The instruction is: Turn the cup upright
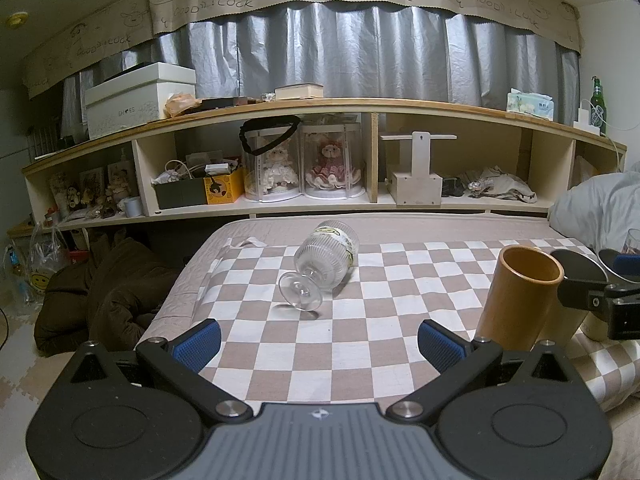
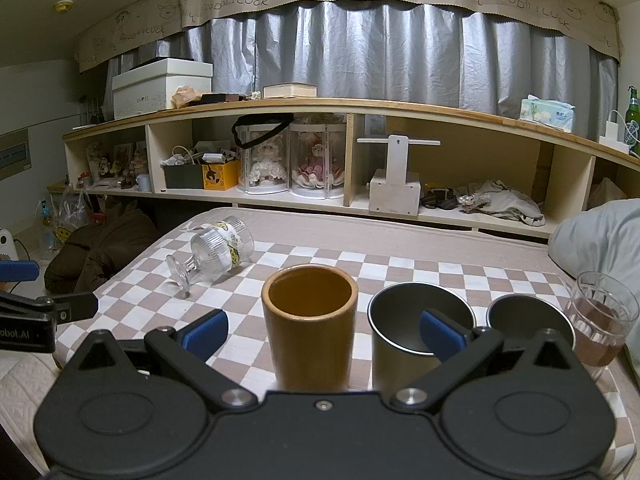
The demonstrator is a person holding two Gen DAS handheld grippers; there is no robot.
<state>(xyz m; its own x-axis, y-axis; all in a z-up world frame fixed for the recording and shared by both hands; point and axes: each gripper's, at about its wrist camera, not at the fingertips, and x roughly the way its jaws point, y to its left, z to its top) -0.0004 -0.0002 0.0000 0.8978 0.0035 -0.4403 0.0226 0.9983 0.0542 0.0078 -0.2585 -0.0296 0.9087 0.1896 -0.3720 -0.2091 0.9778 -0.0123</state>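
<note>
A tan-and-white checkered cloth [image 2: 320, 264] covers the bed. On it stand an upright tan cylindrical cup [image 2: 310, 328], a larger dark metal cup [image 2: 400, 344] just to its right, a smaller dark metal cup [image 2: 528, 316] beyond that, and a clear ribbed glass tumbler [image 2: 600, 320] at the far right. Behind runs a long wooden shelf unit [image 1: 320, 106] holding a white shoe box [image 1: 136, 100], two boxed dolls [image 1: 304, 164], a green glass bottle [image 1: 598, 106] and a tissue pack [image 1: 530, 104]. Grey pleated curtains [image 1: 340, 52] hang above.
</note>
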